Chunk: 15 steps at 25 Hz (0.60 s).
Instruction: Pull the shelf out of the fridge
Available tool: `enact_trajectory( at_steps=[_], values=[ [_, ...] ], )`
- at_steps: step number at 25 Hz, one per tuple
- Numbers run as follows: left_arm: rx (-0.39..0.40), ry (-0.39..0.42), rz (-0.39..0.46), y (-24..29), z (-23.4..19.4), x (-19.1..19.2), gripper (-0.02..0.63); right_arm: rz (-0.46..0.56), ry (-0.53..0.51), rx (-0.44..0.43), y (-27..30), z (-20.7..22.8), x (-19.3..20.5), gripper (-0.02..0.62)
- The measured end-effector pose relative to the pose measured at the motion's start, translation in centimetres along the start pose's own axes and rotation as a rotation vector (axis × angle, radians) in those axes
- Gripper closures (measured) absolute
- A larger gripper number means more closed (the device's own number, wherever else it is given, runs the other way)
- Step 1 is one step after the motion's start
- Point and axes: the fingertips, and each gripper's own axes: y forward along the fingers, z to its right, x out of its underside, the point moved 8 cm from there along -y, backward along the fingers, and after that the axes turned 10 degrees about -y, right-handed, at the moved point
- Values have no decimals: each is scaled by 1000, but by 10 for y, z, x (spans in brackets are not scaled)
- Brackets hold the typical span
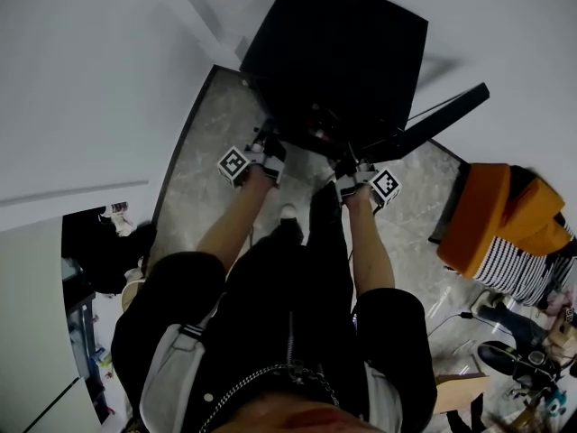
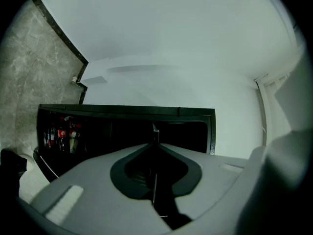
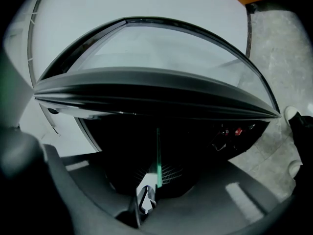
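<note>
Reaching into the open black fridge (image 1: 343,52), the left claw (image 1: 269,141) and right claw (image 1: 345,159) are both pinching the glass shelf (image 3: 158,165) by its thin edge.

The fridge (image 1: 334,52) is finished in black, the floor (image 1: 203,179) is veined in grey marble, and the walls (image 1: 81,79) are painted white. A green tint is seen along the shelf (image 3: 158,155) edge. Black squares on white are borne by the marker cubes (image 1: 233,164). Red labels are shown on the bottles (image 2: 61,136). An orange bundle (image 1: 491,215) is seen beside black-and-white striped cloth (image 1: 518,273).
</note>
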Motion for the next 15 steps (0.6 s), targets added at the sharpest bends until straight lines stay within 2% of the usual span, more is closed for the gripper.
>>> enact_trajectory(
  at_steps=[15],
  values=[
    [46,-8,-16,-16,2,3,583,-3,-19,-57,-13,2,10,575]
  ],
)
